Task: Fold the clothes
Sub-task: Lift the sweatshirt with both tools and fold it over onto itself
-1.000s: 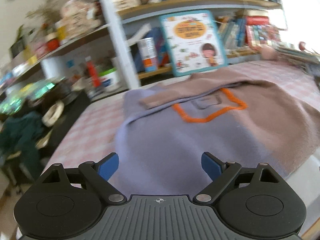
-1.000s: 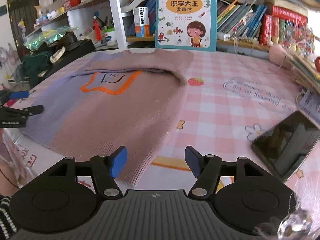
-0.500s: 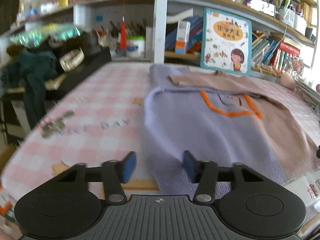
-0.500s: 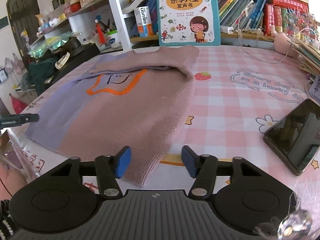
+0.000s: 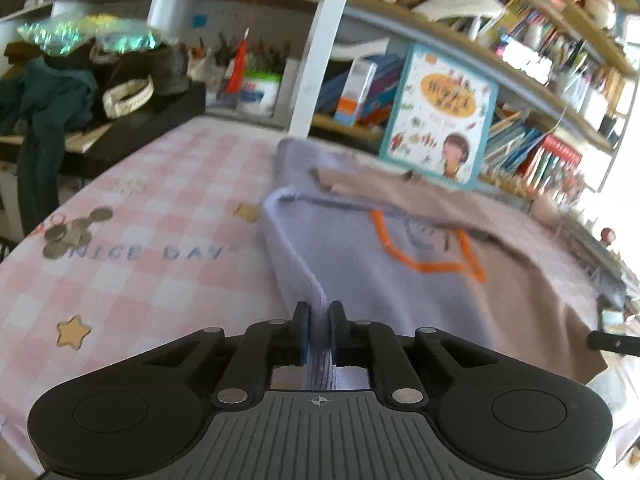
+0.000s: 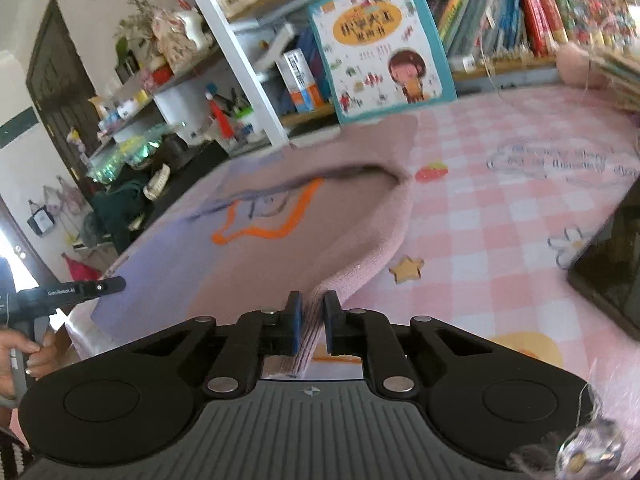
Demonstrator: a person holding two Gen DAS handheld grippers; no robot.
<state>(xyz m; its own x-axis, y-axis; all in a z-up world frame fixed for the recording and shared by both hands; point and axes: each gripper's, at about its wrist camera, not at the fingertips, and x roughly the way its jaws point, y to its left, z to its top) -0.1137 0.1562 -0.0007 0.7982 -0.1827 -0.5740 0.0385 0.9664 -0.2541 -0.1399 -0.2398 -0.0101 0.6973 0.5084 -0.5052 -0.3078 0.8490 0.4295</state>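
Note:
A knit sweater (image 5: 400, 280), lilac on one half and dusty pink on the other with an orange star outline, lies on the pink checked tablecloth (image 5: 140, 240), sleeves folded across its top. My left gripper (image 5: 319, 322) is shut on the lilac hem corner and lifts it off the table. My right gripper (image 6: 307, 322) is shut on the pink hem corner of the sweater (image 6: 320, 232), raised too. The left gripper (image 6: 80, 290) shows at the left of the right wrist view.
A dark phone (image 6: 612, 264) lies on the cloth to the right of the sweater. Coins (image 5: 72, 232) lie at the left. A picture book (image 5: 438, 136) leans against crowded shelves behind. A black side table (image 5: 120, 128) with clutter stands left.
Both grippers were open before the hem; now each has closed on a hem corner and lifted it, so the sweater's lower edge rises off the table.

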